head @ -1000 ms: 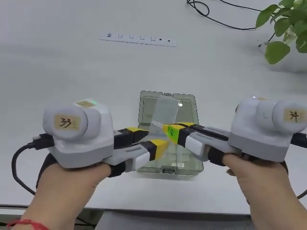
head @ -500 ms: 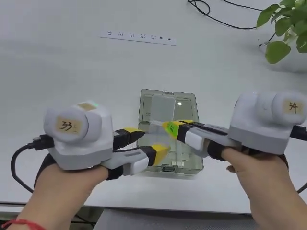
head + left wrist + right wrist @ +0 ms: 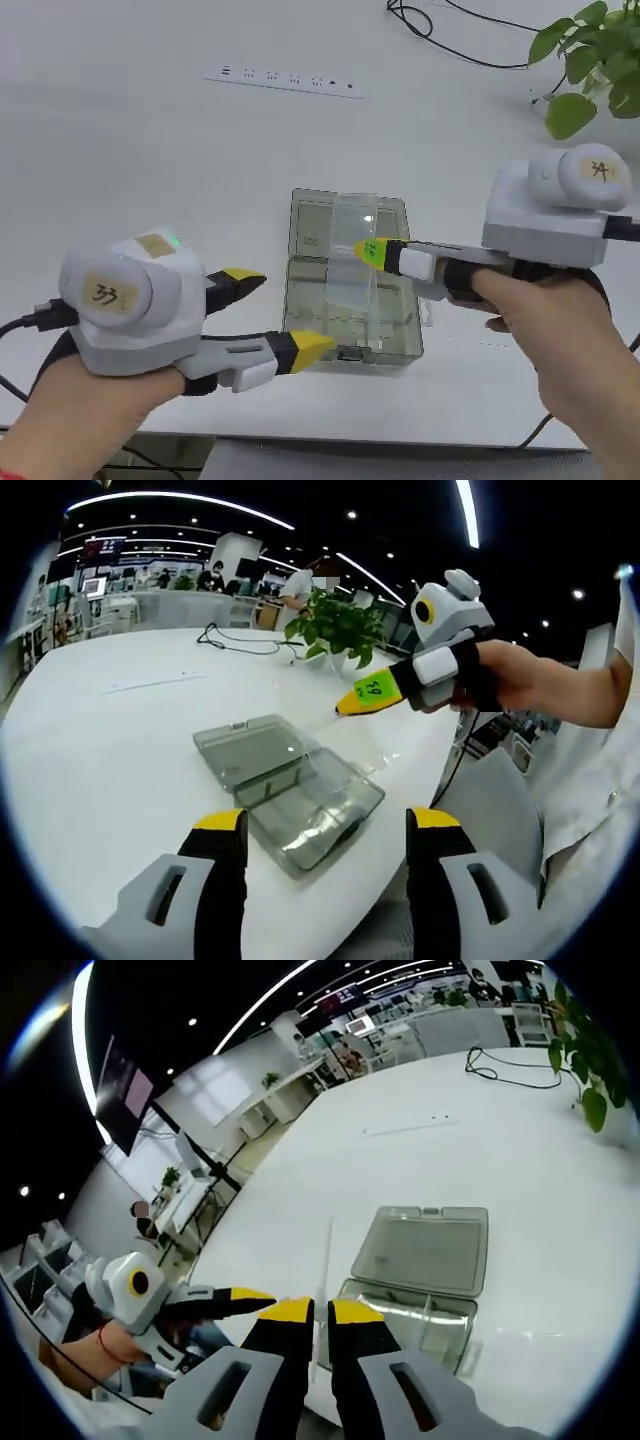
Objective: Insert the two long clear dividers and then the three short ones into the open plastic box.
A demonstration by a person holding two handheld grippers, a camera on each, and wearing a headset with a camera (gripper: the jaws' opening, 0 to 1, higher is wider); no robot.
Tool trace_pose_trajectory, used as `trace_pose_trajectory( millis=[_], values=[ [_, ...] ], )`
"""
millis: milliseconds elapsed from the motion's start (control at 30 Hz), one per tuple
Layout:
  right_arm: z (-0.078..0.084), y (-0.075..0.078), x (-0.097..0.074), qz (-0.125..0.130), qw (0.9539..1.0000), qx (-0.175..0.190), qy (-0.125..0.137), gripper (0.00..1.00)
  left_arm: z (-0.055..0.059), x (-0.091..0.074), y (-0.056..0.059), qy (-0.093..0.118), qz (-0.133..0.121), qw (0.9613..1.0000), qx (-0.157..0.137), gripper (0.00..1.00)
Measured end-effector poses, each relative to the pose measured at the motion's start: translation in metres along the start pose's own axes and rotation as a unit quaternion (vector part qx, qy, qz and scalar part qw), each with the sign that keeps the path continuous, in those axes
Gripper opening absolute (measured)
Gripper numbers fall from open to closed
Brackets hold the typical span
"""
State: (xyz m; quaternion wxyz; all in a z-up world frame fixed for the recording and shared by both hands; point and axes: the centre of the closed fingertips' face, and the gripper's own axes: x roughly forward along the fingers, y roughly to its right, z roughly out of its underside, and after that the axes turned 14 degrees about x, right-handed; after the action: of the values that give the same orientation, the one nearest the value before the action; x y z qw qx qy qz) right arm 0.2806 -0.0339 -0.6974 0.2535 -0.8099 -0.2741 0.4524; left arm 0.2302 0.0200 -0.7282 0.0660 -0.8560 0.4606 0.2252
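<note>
My right gripper [image 3: 372,250]: jaws pinching clear divider [image 3: 350,278], upright, over open box [image 3: 398,345]. My left gripper [image 3: 283,312]: jaws spread, empty, near box front. Partitions apparently seated inside; count unclear. Judgement: task partway, this divider not yet inserted.

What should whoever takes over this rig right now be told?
Left gripper: jaws open, empty, near the front left corner of the box.
Right gripper: jaws shut on a clear divider, held above the open box, not yet seated.
The box sits on the white table, lid lying flat behind it.
Done: one divider is picked up and over the box. I cannot tell through the clear plastic whether any are already slotted in.
Left: lower this divider into its slots, then fit the rest.
</note>
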Motion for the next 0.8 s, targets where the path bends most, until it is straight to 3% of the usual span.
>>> trace_pose_trajectory(
  millis=[267,333,533,567,800],
  values=[
    [0.014,0.013,0.010,0.046,0.9963,0.034,-0.063,0.06,0.006,-0.001,0.001,0.004,0.025,0.9985,0.048,0.80],
    [0.012,0.022,0.015,0.056,0.9947,0.043,-0.075,0.06,0.010,-0.001,0.002,0.001,0.033,0.9980,0.055,0.84],
    [0.025,0.031,0.021,0.097,0.9851,0.080,-0.118,0.06,0.016,-0.001,0.008,-0.001,0.054,0.9963,0.067,0.88],
    [0.027,0.039,0.024,0.107,0.9830,0.082,-0.124,0.06,0.017,-0.001,0.008,-0.001,0.056,0.9962,0.067,0.88],
    [0.037,0.058,0.036,0.131,0.9748,0.108,-0.145,0.06,0.021,0.000,0.009,0.000,0.067,0.9957,0.063,0.89]
  ],
)
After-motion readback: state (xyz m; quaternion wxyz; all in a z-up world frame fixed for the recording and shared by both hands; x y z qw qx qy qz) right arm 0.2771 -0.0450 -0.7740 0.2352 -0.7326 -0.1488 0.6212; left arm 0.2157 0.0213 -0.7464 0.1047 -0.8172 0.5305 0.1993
